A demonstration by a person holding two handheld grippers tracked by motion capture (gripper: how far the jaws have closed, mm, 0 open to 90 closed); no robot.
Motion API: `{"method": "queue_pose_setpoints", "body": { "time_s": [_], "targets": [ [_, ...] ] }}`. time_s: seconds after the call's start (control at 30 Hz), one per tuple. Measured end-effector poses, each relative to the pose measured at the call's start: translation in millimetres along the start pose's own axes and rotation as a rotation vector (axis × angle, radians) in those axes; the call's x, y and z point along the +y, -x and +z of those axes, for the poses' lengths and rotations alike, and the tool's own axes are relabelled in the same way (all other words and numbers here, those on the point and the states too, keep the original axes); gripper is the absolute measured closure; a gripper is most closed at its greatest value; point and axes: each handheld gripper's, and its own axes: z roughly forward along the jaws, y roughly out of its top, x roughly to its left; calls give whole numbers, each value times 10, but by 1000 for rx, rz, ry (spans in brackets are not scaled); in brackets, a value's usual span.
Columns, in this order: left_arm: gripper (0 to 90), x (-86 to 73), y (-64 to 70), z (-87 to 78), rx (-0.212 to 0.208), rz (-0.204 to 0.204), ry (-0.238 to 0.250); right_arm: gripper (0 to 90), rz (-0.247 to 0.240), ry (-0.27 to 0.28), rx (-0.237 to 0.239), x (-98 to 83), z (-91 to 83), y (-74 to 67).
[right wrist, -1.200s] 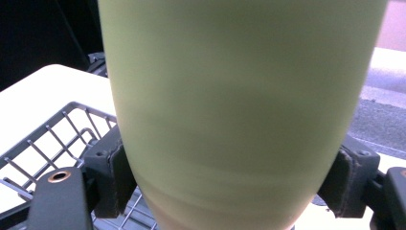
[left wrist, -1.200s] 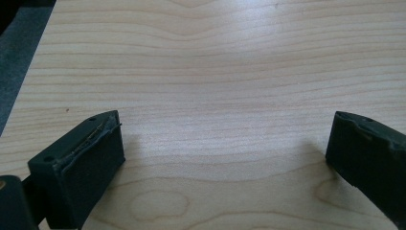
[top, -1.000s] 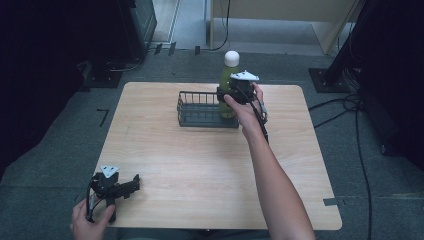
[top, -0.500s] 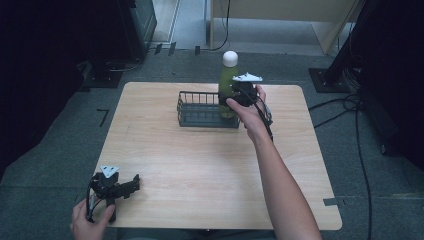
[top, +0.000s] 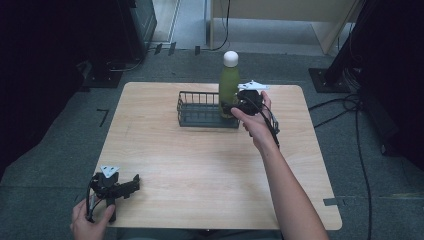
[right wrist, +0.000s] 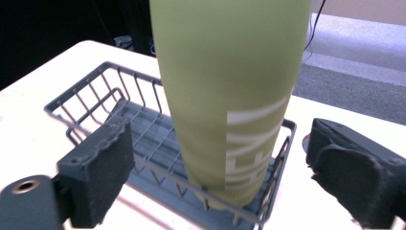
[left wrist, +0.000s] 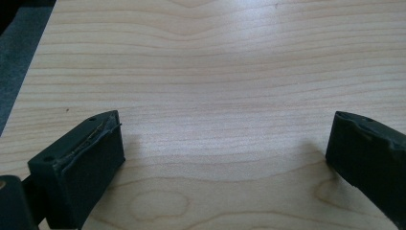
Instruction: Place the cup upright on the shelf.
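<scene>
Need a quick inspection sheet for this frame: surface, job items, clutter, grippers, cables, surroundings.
Surface: light wooden table, bare apart from the items below.
Job's things: grey wire basket at the far side; green bottle with white cap stands upright in its right end.
Clutter: nothing seen.
Grippers: right gripper open, jaws either side of the bottle without touching it; left gripper open over bare wood at the near left corner.
Cables: one trails from the right gripper along the forearm; more lie on the floor at right.
Surroundings: grey carpet, dark equipment at left and right.

Green bottle [right wrist: 225, 96] upright in wire basket [right wrist: 95, 103], between the tool's [right wrist: 230, 167] parted jaws.
</scene>
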Motion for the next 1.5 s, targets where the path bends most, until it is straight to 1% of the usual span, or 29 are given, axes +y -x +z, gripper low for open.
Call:
{"method": "queue_pose_setpoints", "body": {
  "time_s": [0.27, 0.3, 0.47, 0.63, 1.0, 1.17, 1.33, 1.37, 1.4, 1.47, 1.5],
  "targets": [
    [0, 0, 0, 0, 0, 0, 0, 46, -9, -10, 2, -117, -140, 23],
    [0, 0, 0, 0, 0, 0, -1, 43, -15, -8, 3, -154, -180, 29],
    [0, 0, 0, 0, 0, 0, -1, 35, -29, -17, 1, -252, -258, 46],
    [0, 0, 0, 0, 0, 0, 0, 35, -28, -15, -3, -314, -318, 69],
    [0, 0, 0, 0, 0, 0, 0, 35, -26, -2, -11, -482, -532, 150],
    [0, 0, 0, 0, 0, 0, 0, 35, -20, 4, -14, -547, -597, 184],
    [0, 0, 0, 0, 0, 0, 0, 34, -20, 3, -20, -658, -690, 234],
    [0, 0, 0, 0, 0, 0, 0, 34, -20, 3, -20, -658, -690, 234],
    [0, 0, 0, 0, 0, 0, 0, 35, -14, 3, -21, -699, -722, 254],
    [0, 0, 0, 0, 0, 0, 0, 34, -12, 3, -22, -721, -737, 264],
    [0, 0, 0, 0, 0, 0, 0, 35, -9, 3, -26, -766, -768, 289]
  ]
}}
